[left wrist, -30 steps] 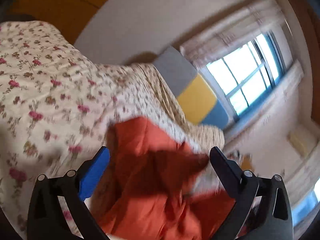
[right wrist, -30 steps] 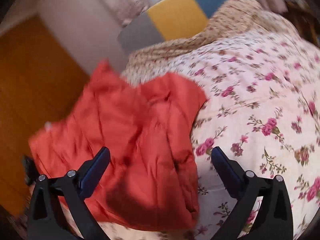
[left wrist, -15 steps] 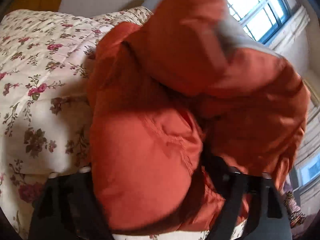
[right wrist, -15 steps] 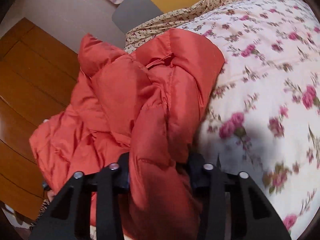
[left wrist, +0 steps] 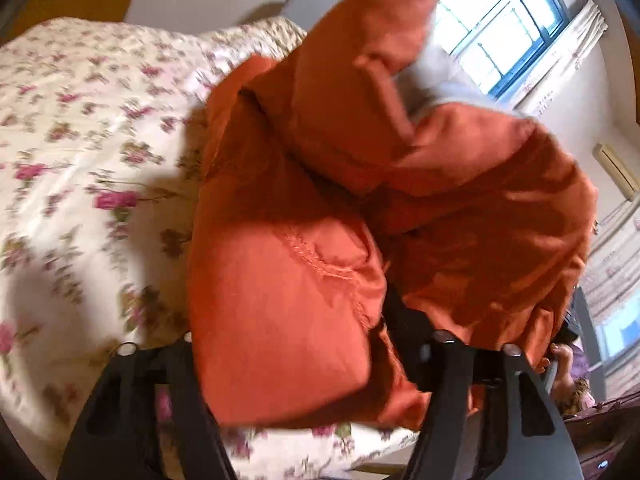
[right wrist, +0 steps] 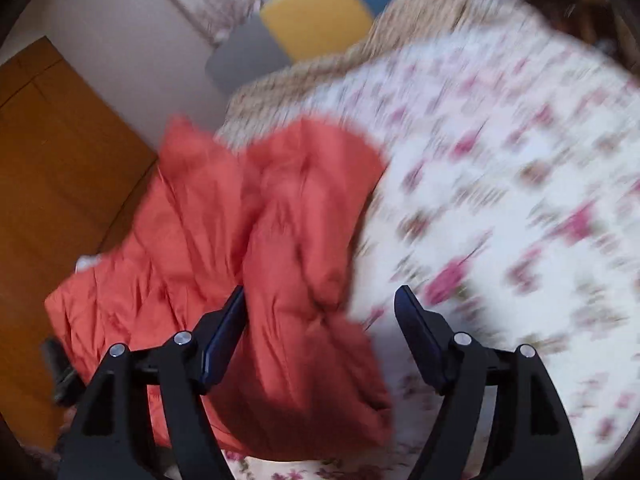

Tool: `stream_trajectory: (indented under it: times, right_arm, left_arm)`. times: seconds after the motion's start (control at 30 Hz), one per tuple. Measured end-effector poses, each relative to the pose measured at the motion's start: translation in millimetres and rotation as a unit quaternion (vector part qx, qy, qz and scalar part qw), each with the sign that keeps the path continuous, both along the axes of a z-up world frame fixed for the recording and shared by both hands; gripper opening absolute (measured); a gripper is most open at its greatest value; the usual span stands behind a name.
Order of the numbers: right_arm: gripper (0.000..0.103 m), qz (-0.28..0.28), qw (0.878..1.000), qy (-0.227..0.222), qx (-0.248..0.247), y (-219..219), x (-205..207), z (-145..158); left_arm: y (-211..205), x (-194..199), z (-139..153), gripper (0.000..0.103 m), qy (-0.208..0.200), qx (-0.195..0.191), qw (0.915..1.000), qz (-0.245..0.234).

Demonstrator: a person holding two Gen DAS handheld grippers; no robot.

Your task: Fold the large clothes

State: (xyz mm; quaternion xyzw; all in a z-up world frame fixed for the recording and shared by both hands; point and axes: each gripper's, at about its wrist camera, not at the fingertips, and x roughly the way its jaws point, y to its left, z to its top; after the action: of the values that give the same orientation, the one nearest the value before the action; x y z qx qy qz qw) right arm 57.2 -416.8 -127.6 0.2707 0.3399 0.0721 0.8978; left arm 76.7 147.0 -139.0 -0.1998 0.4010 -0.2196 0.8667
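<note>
1. The orange padded jacket (left wrist: 320, 216) lies bunched on the floral quilt (left wrist: 80, 168), near the bed's edge on the side of the wooden wardrobe (right wrist: 60, 168).
2. Left gripper (left wrist: 288, 344): its jaws are clamped on a thick padded fold of the jacket, and the fabric hides both pads.
3. Right gripper (right wrist: 320, 320): its jaws stand apart, with nothing pinched; a ridge of the jacket (right wrist: 288, 240) runs between them without being held.
4. Step in hand, as judged: spreading the garment flat before any fold. To do it well, hold a hem or seam rather than loose padding, lift it clear of the quilt, and draw the two holds apart so that the layers separate.
5. Orientation: in the right wrist view the long axis seems to run from the grippers toward the multicoloured headboard (right wrist: 316, 20); motion blur leaves collar and hem indistinguishable.
</note>
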Motion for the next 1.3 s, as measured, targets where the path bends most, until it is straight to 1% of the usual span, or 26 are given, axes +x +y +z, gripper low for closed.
stream_trajectory:
  times: [0.03,0.1,0.13,0.17,0.2,0.23,0.27,0.33,0.37,0.4,0.43,0.47,0.5,0.53,0.57,0.63,0.7,0.77,0.83,0.87,0.93,0.97,1.07,1.13,1.17,1.3]
  right_arm:
    - [0.077,0.007,1.0,-0.023,-0.013,0.3,0.6,13.9]
    - [0.083,0.031,0.998,-0.04,-0.035,7.3,10.0,30.4]
    - [0.084,0.048,0.996,-0.047,-0.051,14.4,21.4,39.4]
    - [0.084,0.06,0.995,-0.051,-0.062,24.3,32.1,43.1]
    - [0.086,0.076,0.993,-0.054,-0.073,31.7,41.1,45.3]
    - [0.088,0.097,0.99,-0.053,-0.09,42.4,57.1,48.2]
    - [0.09,0.106,0.987,-0.05,-0.107,52.6,71.3,47.1]
    - [0.09,0.121,0.984,-0.036,-0.128,71.8,94.2,40.5]
    - [0.085,0.128,0.983,-0.023,-0.131,85.6,106.3,30.0]
    - [0.059,0.134,0.982,-0.008,-0.13,91.7,113.9,26.1]
    - [0.043,0.135,0.982,0.019,-0.13,96.8,121.1,23.1]
    - [0.028,0.133,0.983,0.023,-0.127,99.1,122.2,26.6]
    - [0.023,0.133,0.984,0.013,-0.118,98.7,123.5,32.8]
    - [0.02,0.124,0.986,-0.007,-0.109,93.2,119.1,42.8]
    - [0.017,0.11,0.988,-0.018,-0.105,87.1,113.6,49.7]
    - [0.013,0.077,0.993,-0.036,-0.085,73.3,114.0,62.1]
    - [0.011,0.029,0.996,-0.046,-0.076,58.8,115.2,71.2]
    - [0.011,-0.019,0.997,-0.04,-0.06,44.0,127.6,66.4]
    - [0.011,-0.045,0.998,-0.019,-0.031,31.8,143.5,51.3]
    - [0.012,-0.053,0.998,-0.012,-0.031,32.3,151.3,47.1]
    - [0.012,-0.076,0.995,0.014,-0.059,34.1,167.4,27.0]
    - [0.014,-0.085,0.993,0.018,-0.075,34.6,170.4,19.2]
    - [0.021,-0.088,0.987,0.025,-0.129,41.2,174.7,2.4]
    - [0.024,-0.086,0.984,0.034,-0.149,42.6,180.4,-8.6]
    - [0.026,-0.086,0.985,0.041,-0.147,41.1,184.5,-17.4]
    - [0.032,-0.086,0.986,0.07,-0.124,36.1,198.2,-41.5]
  left_arm:
    - [3.0,-8.2,7.2,0.072,-0.013,0.001,0.9999,0.003]
    - [11.0,-20.7,22.3,0.081,-0.042,0.01,0.999,0.012]
    - [14.3,-27.9,31.2,0.091,-0.064,0.028,0.9973,0.021]
    - [16.7,-32.6,37.2,0.095,-0.085,0.04,0.9953,0.025]
    - [17.4,-37.9,48.1,0.096,-0.121,0.055,0.9908,0.023]
    - [16.3,-37.1,53.4,0.097,-0.133,0.061,0.989,0.019]
    - [11.4,-32.3,59.7,0.1,-0.14,0.069,0.9878,0.005]
    - [-2.8,-2.5,61.8,0.1,-0.138,0.094,0.9857,-0.025]
    - [-11.6,6.5,61.0,0.1,-0.139,0.119,0.9824,-0.037]
    - [-21.6,17.4,59.5,0.1,-0.143,0.14,0.9788,-0.044]
    - [-25.8,22.5,58.2,0.1,-0.142,0.137,0.979,-0.049]
    - [-29.8,29.5,58.4,0.098,-0.137,0.121,0.9818,-0.052]
    - [-31.9,29.3,57.5,0.091,-0.132,0.102,0.9846,-0.051]
    - [-32.6,35.2,58.2,0.064,-0.127,0.086,0.9873,-0.042]
    - [-32.4,40.4,59.8,0.043,-0.118,0.078,0.9896,-0.025]
    - [-23.9,51.9,66.8,0.035,-0.1,0.044,0.9939,0.01]
    - [-17.8,61.7,75.5,0.028,-0.099,0.02,0.9938,0.046]
    - [-17.6,72.1,85.9,0.02,-0.112,0.019,0.9908,0.073]
    - [-19.3,86.5,95.9,0.019,-0.121,0.028,0.9876,0.096]
    - [-20.6,95.6,97.4,0.019,-0.119,0.03,0.9856,0.116]
    - [-22.6,121.6,91.8,0.019,-0.103,0.032,0.9853,0.133]
    - [-26.8,131.5,88.3,0.019,-0.098,0.047,0.9841,0.14]
    - [-53.3,157.9,71.0,0.019,-0.096,0.125,0.9775,0.14]
    - [-58.7,169.2,58.6,0.019,-0.089,0.147,0.9754,0.139]
    - [-62.1,176.3,50.3,0.019,-0.078,0.16,0.975,0.133]
    - [-60.5,187.8,21.5,0.025,-0.065,0.164,0.9762,0.126]
